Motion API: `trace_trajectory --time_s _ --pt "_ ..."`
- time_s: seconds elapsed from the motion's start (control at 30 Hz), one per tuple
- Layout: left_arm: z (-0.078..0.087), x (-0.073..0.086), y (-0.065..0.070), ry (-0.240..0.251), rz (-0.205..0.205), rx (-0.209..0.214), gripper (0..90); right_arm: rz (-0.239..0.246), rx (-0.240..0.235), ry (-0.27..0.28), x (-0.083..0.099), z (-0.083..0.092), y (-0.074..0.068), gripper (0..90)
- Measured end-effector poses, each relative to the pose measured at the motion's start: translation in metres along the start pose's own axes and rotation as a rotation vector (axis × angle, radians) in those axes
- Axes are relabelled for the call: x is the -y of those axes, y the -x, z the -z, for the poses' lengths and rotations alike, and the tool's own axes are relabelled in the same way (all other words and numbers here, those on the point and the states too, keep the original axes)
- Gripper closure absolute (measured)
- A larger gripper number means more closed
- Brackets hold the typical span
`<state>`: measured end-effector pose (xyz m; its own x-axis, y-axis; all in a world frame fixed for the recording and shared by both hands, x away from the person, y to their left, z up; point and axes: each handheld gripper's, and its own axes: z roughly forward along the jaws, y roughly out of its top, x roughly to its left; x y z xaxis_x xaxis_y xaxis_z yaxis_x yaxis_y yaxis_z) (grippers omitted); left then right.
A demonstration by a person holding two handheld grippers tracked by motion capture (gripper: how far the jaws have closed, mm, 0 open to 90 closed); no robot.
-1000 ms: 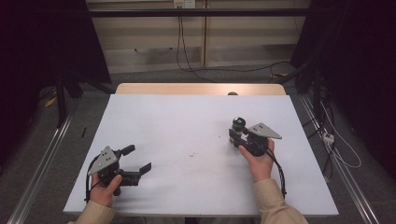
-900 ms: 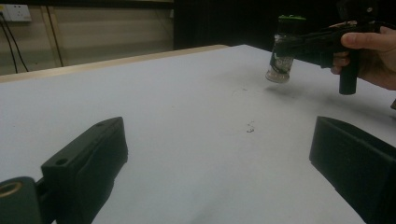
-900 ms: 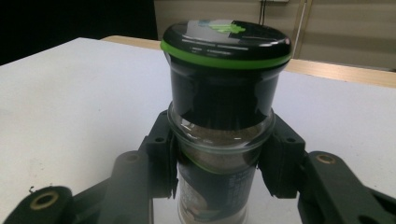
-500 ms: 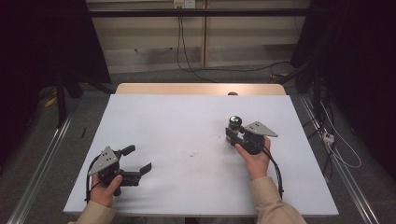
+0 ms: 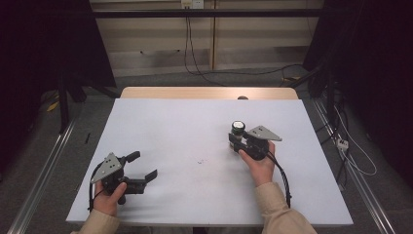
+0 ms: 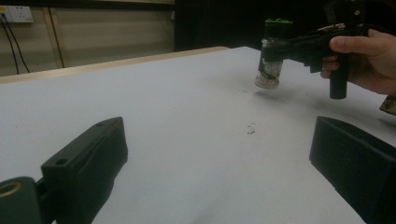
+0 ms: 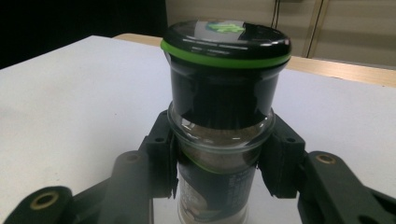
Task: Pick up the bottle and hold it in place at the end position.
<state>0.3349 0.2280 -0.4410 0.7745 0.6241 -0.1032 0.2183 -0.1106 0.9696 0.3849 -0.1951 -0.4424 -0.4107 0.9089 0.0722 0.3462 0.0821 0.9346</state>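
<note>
Down at the near left corner of the table, the left gripper sits low in the person's hand with its jaws spread wide and nothing between them. Looks parked to me, just waiting its turn, and it's pretty close to the front edge, so there's not much room to pull back that way.

Further in, mid-right, the right gripper has its jaws clamped on a spice jar, a clear glass body with a black cap and a green ring. The jaws pinch it just under the cap, at the neck, which I'd guess is so the wider cap can't slip down through. From the left gripper view the jar hangs upright just off the surface with a shadow beneath it, so it's lifted, not resting.

A few dark specks lie between the two grippers. Beyond that the white top is bare all the way to the wooden strip at the far edge, so plenty of space to set the jar down.
</note>
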Motion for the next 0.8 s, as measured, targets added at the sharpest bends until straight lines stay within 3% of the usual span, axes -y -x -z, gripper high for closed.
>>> trace_trajectory --time_s 0.3,0.8 --pt "0.0 0.0 0.0 0.004 0.01 -0.002 3.9 0.002 -0.018 0.0 -0.003 -0.009 -0.009 53.1" --pt "0.0 -0.001 0.0 0.001 -0.009 0.011 3.9 0.007 -0.047 -0.001 -0.008 -0.031 -0.03 53.2"
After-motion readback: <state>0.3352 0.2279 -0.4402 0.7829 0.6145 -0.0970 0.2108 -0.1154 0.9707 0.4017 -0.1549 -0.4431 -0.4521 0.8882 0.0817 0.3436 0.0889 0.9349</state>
